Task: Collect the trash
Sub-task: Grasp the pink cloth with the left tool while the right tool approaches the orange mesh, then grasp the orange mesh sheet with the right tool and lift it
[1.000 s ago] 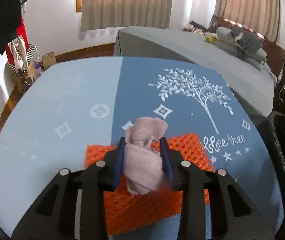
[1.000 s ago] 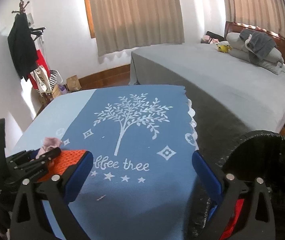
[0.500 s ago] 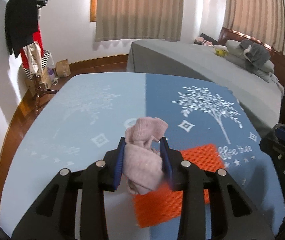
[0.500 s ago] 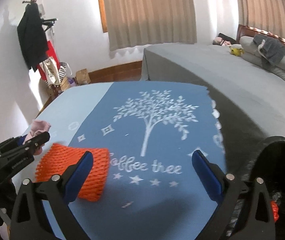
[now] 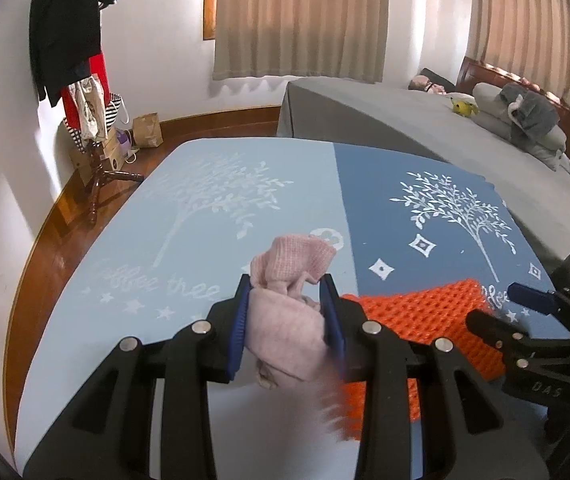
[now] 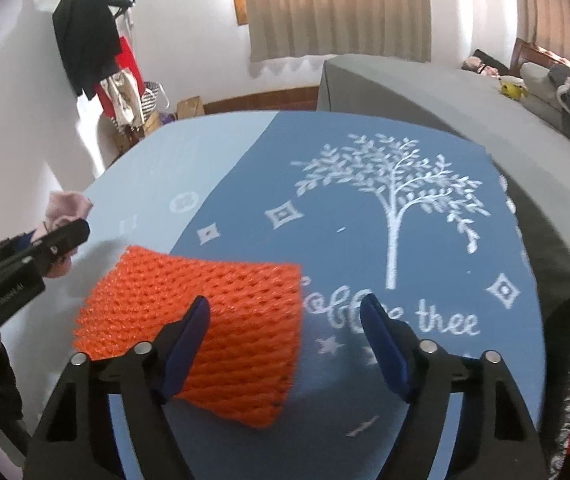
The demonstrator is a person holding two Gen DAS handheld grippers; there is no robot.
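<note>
Left tool (image 5: 288, 304) clamped on pink cloth (image 5: 289, 300); right tool (image 6: 285, 344) closing in.
Your right jaws, just narrowing, stand apart over the orange mesh (image 6: 205, 328) on the surface (image 6: 365, 248), not gripping.

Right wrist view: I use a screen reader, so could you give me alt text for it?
The right gripper hangs open over a blue tree-print tablecloth, its jaws just closing toward an orange foam net; only the left jaw overlaps the net. At far left, the left gripper holds a pink cloth; a grey bed lies behind.
</note>
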